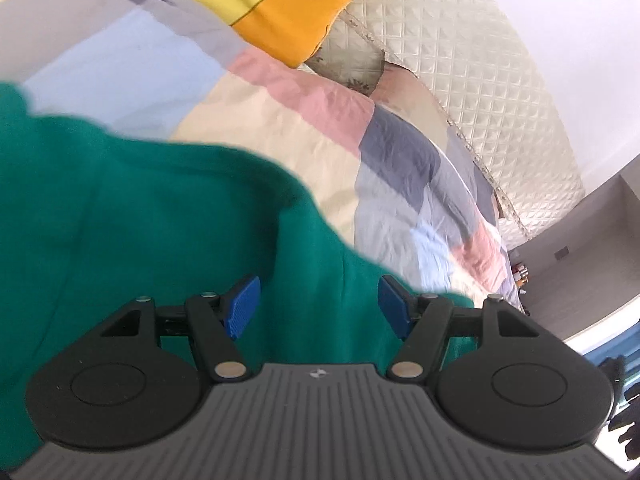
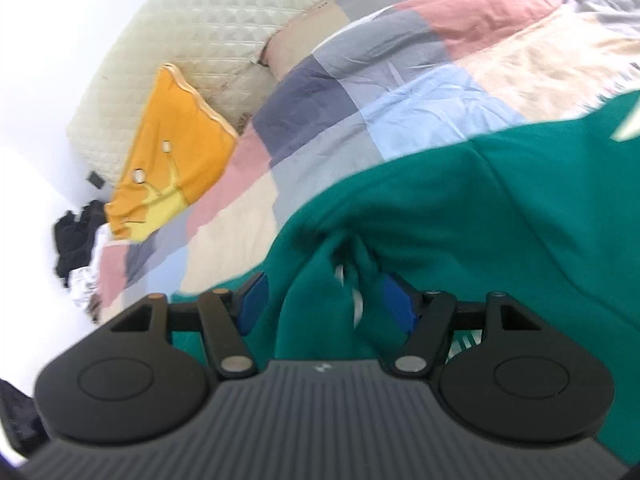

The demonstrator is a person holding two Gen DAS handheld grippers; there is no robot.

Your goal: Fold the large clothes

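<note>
A large green garment (image 1: 160,220) lies spread on a patchwork quilt (image 1: 280,128). My left gripper (image 1: 317,296) hovers over its edge, blue pads wide apart, nothing between them. In the right wrist view the same green garment (image 2: 480,208) covers the lower right of the quilt (image 2: 360,80). My right gripper (image 2: 326,300) stands open, with a bunched fold of the green cloth rising between its pads. A blurred white cord (image 2: 354,294) shows in that fold. The pads do not clamp the cloth.
A yellow-orange pillow (image 1: 288,12) (image 2: 176,152) leans on the cream quilted headboard (image 1: 460,60) (image 2: 192,32). A heap of dark clothes (image 2: 76,240) lies beside the bed. Small items stand on a bedside surface (image 1: 520,274).
</note>
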